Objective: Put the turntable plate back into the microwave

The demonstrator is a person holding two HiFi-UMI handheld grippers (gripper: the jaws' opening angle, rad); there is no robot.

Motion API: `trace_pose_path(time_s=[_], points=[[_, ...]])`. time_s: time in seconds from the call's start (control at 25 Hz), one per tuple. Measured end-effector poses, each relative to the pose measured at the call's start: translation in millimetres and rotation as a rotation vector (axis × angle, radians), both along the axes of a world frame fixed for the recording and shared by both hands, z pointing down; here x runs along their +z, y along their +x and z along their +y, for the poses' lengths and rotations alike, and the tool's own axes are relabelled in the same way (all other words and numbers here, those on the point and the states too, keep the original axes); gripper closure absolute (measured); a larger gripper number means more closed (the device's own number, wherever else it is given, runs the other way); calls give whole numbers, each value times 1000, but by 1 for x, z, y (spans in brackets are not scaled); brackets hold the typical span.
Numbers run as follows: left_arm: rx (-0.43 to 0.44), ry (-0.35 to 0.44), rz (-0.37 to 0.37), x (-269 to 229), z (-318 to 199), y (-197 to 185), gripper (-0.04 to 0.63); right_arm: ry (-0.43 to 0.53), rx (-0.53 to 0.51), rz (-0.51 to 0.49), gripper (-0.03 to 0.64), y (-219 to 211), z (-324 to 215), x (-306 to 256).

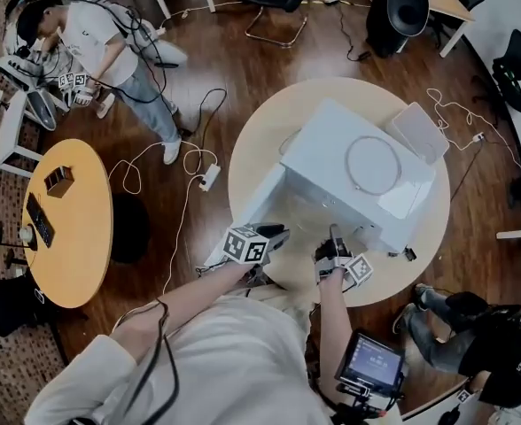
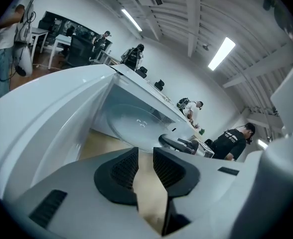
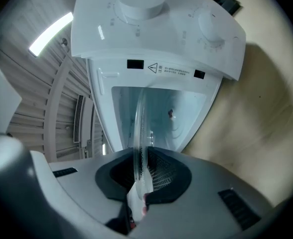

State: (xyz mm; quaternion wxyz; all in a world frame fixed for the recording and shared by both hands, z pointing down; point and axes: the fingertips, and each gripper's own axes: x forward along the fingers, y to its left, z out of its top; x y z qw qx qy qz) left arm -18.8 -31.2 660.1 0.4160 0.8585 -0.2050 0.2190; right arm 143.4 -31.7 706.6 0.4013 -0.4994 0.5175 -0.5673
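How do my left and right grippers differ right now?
The right gripper is shut on the edge of the glass turntable plate; the left gripper has jaws apart, empty. The plate runs edge-on from the right gripper but shows its broad face to the left gripper. Both point into the open microwave.

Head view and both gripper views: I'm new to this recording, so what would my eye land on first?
The white microwave on the round table, its door swung open, dominates the head view. In the right gripper view, the right tool pinches the clear glass turntable plate edge-on, aimed into the microwave. The left tool is open with nothing between its jaws.
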Motion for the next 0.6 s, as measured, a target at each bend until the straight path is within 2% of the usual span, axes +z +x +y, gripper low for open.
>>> trace_pose_path(time_s=[0.16,0.6], points=[[15,1,18,1,-5,5,515,3,44,4,584,1,-11,9],[96,-11,-7,10,0,23,515,16,164,-36,584,13,-44,27]])
